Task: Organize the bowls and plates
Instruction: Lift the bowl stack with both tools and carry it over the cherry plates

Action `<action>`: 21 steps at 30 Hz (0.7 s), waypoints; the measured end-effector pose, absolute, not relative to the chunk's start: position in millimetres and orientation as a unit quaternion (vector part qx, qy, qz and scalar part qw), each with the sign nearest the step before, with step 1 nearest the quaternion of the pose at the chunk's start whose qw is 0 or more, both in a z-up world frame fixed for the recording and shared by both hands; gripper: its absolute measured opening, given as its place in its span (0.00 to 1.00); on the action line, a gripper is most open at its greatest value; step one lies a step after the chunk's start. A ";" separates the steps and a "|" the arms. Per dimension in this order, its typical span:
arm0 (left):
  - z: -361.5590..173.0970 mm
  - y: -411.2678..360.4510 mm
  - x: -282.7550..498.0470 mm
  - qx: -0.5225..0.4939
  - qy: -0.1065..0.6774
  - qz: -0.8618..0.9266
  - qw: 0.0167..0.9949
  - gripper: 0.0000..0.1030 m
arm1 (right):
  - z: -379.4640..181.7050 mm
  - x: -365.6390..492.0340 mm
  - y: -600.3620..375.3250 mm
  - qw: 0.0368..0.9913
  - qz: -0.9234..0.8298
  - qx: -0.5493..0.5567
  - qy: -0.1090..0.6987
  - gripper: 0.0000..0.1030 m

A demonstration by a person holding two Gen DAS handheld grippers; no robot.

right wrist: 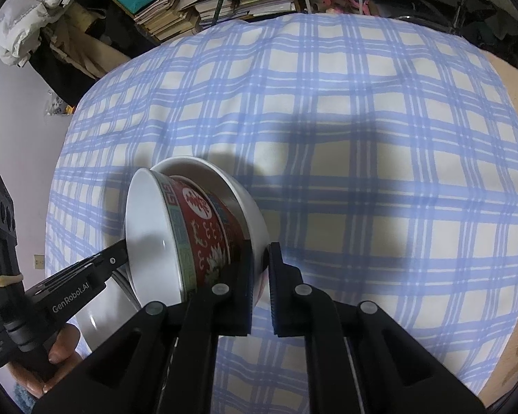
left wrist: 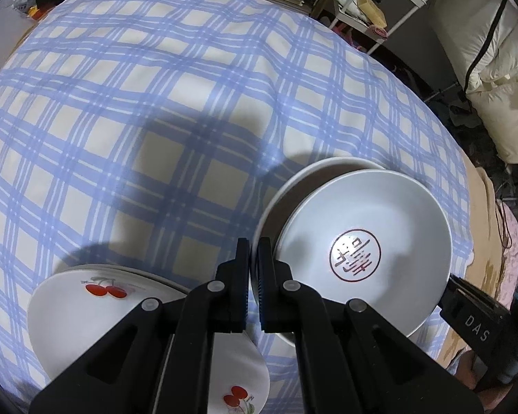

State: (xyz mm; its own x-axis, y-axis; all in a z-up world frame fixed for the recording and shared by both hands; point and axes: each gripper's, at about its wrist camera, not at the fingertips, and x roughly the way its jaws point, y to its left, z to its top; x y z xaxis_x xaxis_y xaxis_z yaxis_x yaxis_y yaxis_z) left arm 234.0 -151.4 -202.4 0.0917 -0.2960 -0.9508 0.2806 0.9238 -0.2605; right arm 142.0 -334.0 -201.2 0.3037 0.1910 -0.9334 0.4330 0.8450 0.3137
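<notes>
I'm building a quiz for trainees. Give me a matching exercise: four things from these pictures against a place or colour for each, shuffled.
Things:
1. cherry plates
2. red-patterned bowl
3. books
4. cloth

Place or colour:
A. blue and cream checks
B. nested in a white bowl
C. piled beyond the far edge of the cloth
D. stacked on the cloth

Pairs: 1-D, 2-B, 3-C, 4-A

A lived-in home room: stacked books [right wrist: 176,10] crowd the frame's top, a white puffy jacket [left wrist: 493,34] hangs upper right, and a blue checked cloth [left wrist: 155,103] covers the table.
</notes>
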 end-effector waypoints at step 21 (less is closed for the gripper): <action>-194.5 -176.9 227.5 0.089 0.640 -0.212 0.733 0.03 | -200.5 146.4 -313.0 0.775 -0.110 0.145 0.605 0.07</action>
State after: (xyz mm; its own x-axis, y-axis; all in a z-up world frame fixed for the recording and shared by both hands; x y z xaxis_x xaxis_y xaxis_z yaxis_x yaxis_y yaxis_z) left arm 227.5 -176.9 -194.5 0.0901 -0.1969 -0.9763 0.4248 0.8942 -0.1411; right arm 146.4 -313.0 -200.5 0.2438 0.0050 -0.9698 0.3450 0.9341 0.0915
